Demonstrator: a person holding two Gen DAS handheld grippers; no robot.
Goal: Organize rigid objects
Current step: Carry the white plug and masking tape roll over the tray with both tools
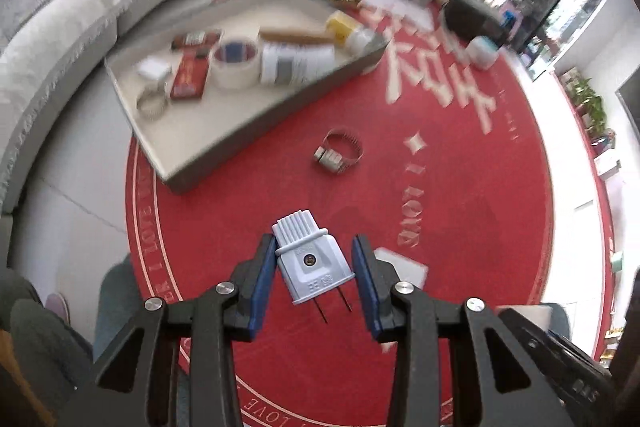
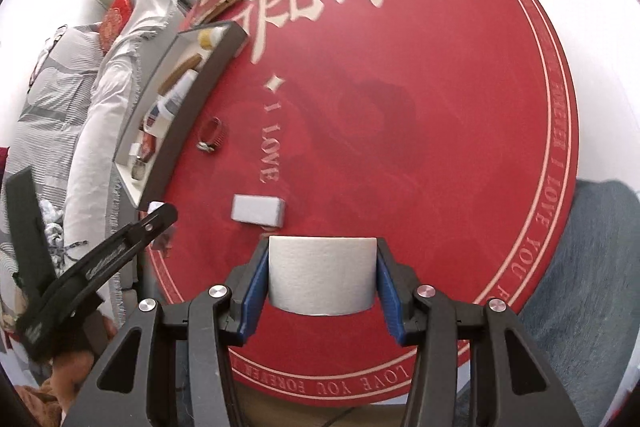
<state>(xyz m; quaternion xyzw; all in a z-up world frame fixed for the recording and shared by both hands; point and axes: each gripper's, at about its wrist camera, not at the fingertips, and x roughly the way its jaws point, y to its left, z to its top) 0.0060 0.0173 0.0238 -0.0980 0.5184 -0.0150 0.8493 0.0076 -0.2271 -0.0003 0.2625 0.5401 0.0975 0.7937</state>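
Plug [image 1: 310, 261] between left gripper [image 1: 314, 291] pads, nearest thing in left view. Left pad touching plug side, right pad standing off with a visible gap; jaws apart, not clamped. Cannot tell whether plug lies on the mat [image 1: 460, 227] or hangs against the one pad. Long axis running roughly away from camera, tilted a little: ribbed cord end pointing far and slightly left toward tray [image 1: 256, 115], two prongs pointing back toward gripper, screw face up.

Roll [image 2: 322, 275] squeezed in right gripper [image 2: 322, 277], both blue pads flat against its sides, clamped. Grey curved face toward camera, so axis likely standing roughly upright; ends not visible, unsure. Held low over near part of mat.

Just past roll: white box [image 2: 258, 209] lying flat on mat, long side across the view, loose. Farther out: hose clamp [image 1: 340, 151] on mat, near tray wall but apart from it, loose.

Tray at mat's far left edge, by sofa [image 1: 60, 39], already holding tape [image 1: 236, 61], jar [image 1: 296, 63], red packs [image 1: 191, 75], a second clamp [image 1: 152, 103], small white block [image 1: 153, 68], wooden stick [image 1: 296, 37], yellow bottle [image 1: 350, 29].

Judged progress: more than half. Left to place: plug, roll, box, clamp. Clutter beyond tray blurred, not judged.
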